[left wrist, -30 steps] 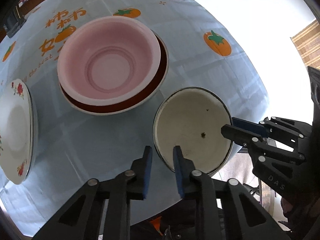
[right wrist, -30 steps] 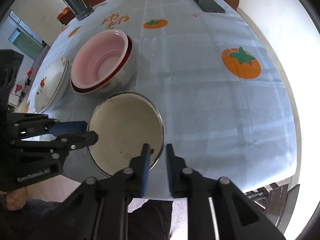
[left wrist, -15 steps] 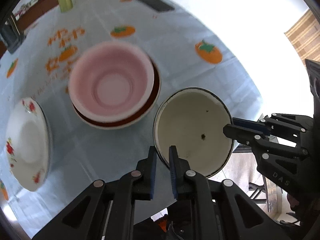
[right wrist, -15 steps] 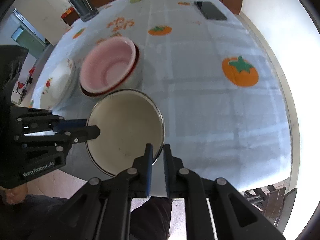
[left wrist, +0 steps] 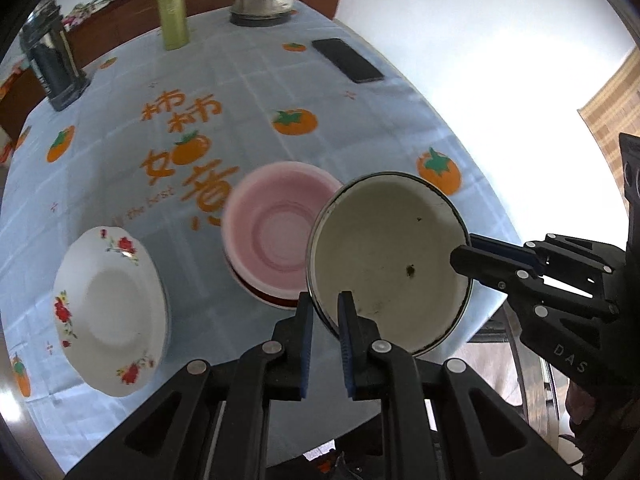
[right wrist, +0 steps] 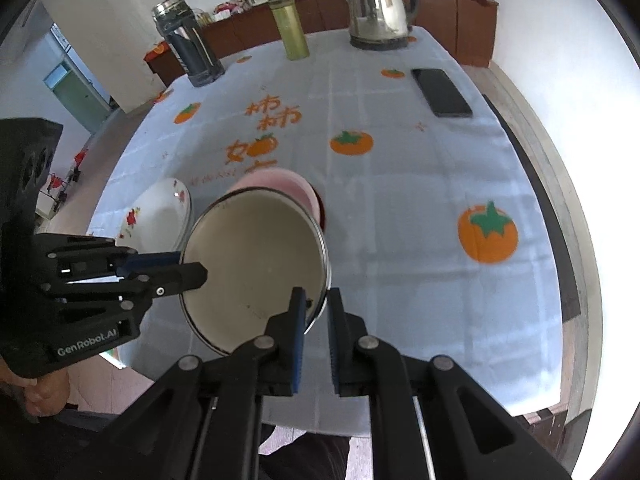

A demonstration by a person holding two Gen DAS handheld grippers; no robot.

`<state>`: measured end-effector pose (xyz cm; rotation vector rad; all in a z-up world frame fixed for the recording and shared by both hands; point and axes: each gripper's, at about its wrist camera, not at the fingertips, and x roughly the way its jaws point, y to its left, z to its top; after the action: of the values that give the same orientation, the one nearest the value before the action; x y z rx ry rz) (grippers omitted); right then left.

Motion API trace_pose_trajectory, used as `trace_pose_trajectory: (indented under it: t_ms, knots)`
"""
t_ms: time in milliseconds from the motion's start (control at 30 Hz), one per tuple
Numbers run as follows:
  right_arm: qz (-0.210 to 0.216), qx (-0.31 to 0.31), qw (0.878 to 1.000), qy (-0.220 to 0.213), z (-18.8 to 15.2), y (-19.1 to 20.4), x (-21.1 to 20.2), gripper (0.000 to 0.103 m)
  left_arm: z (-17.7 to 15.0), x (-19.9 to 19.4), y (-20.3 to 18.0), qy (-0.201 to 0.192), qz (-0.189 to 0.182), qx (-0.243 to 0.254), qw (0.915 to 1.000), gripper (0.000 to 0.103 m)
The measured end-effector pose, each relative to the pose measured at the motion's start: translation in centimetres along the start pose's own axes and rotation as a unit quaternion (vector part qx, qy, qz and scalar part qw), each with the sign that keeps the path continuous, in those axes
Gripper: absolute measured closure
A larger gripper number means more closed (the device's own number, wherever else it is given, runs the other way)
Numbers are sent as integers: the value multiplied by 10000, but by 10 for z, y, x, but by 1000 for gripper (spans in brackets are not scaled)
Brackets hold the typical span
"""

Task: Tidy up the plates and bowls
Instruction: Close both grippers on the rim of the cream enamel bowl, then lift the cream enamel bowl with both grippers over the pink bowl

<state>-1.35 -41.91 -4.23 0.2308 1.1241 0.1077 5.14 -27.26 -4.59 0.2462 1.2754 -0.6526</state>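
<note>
A cream enamel bowl (left wrist: 384, 256) (right wrist: 252, 268) with a dark metal rim hangs above the table's near edge, gripped from both sides. My left gripper (left wrist: 325, 300) is shut on its near-left rim, and in the right wrist view it (right wrist: 192, 266) reaches in from the left. My right gripper (right wrist: 316, 300) is shut on the bowl's near-right rim, and the left wrist view shows it (left wrist: 466, 250) on the bowl's right edge. Behind the bowl a pink bowl (left wrist: 276, 220) (right wrist: 288, 184) sits nested in a red-rimmed one. A white flowered plate (left wrist: 108, 312) (right wrist: 160, 216) lies at the left.
The round table has a pale blue cloth with orange fruit prints (right wrist: 400, 208). At the far side stand a steel kettle (right wrist: 378, 8), a green tin (right wrist: 294, 28), a dark jar (right wrist: 188, 48) and a black phone (right wrist: 440, 92). A hand (right wrist: 44, 396) holds the left gripper.
Both grippers closed onto the cream bowl's rim and lifted it off the table. The bowl now overlaps the pink bowl in view, and more of the far table shows.
</note>
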Motion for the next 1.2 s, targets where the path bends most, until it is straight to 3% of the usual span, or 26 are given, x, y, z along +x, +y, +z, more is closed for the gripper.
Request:
trace_pose_trajectory:
  t_ms: [533, 1200]
  knots:
    - [9, -350, 9994, -19, 54, 21, 34, 93, 31, 2, 41, -156, 245, -462, 9985, 89]
    - [-10, -435, 9988, 219, 59, 19, 55, 93, 34, 20, 46, 49, 271, -572, 9980, 89]
